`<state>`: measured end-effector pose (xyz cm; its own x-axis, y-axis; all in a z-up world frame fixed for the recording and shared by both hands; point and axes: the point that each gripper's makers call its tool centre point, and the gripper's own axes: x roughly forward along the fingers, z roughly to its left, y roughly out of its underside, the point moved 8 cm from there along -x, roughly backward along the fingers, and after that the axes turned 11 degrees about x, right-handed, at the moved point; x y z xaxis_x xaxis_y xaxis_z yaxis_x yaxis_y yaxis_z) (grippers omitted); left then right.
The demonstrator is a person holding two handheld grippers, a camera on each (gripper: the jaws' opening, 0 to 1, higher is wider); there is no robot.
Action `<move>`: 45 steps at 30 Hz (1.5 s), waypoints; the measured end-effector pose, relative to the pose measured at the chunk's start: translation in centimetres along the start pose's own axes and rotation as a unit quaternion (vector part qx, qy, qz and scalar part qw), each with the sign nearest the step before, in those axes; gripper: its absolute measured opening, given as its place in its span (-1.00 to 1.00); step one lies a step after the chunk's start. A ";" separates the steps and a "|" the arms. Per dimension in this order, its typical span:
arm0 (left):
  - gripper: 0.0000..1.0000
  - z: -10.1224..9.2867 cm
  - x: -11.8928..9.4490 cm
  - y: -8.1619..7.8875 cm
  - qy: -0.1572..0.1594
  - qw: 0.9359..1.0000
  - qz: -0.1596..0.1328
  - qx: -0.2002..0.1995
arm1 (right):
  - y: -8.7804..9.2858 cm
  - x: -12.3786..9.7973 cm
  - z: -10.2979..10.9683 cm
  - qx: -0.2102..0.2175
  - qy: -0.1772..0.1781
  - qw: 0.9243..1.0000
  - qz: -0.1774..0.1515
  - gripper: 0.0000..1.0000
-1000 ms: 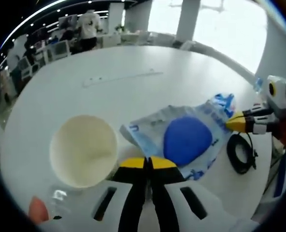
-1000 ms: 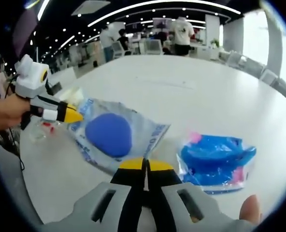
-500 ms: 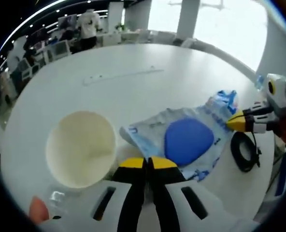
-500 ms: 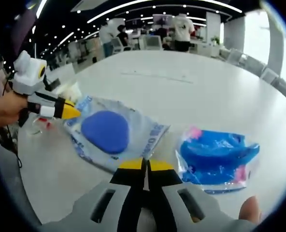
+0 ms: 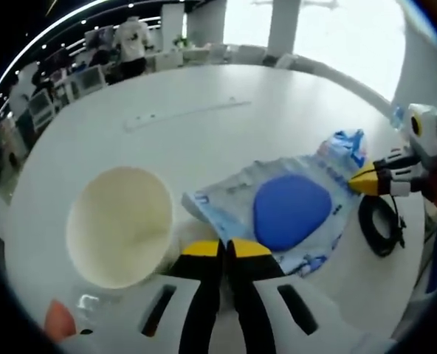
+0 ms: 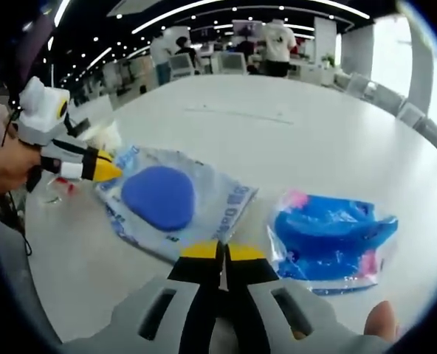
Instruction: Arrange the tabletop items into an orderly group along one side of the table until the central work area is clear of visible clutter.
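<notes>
Blue printing runs along the edges of the clear plastic packet (image 5: 288, 214) holding the blue pad, seen in both the left gripper view and the right gripper view (image 6: 170, 203), but the letters are too blurred to read. No other text can be made out.
</notes>
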<state>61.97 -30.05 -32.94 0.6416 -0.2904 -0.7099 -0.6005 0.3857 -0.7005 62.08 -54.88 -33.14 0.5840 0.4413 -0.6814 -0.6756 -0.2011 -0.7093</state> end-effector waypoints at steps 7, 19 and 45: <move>-0.93 0.1 0.5 0.5 0.001 1.000 0.006 -0.004 | 0.0 0.1 -0.1 0.001 0.000 1.000 0.001 -0.96; -0.88 -0.2 0.7 0.8 -0.001 1.000 0.001 0.008 | 0.2 0.2 -0.1 0.001 0.000 1.000 0.006 -0.97; -0.66 -0.3 0.1 0.2 0.001 1.000 -0.014 -0.010 | -0.4 -0.1 0.1 0.010 -0.002 1.000 -0.013 -0.88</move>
<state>61.77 -30.25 -33.21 0.6574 -0.3016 -0.6905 -0.5920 0.3602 -0.7209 62.22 -54.81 -32.75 0.5993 0.4497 -0.6623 -0.6691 -0.1728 -0.7228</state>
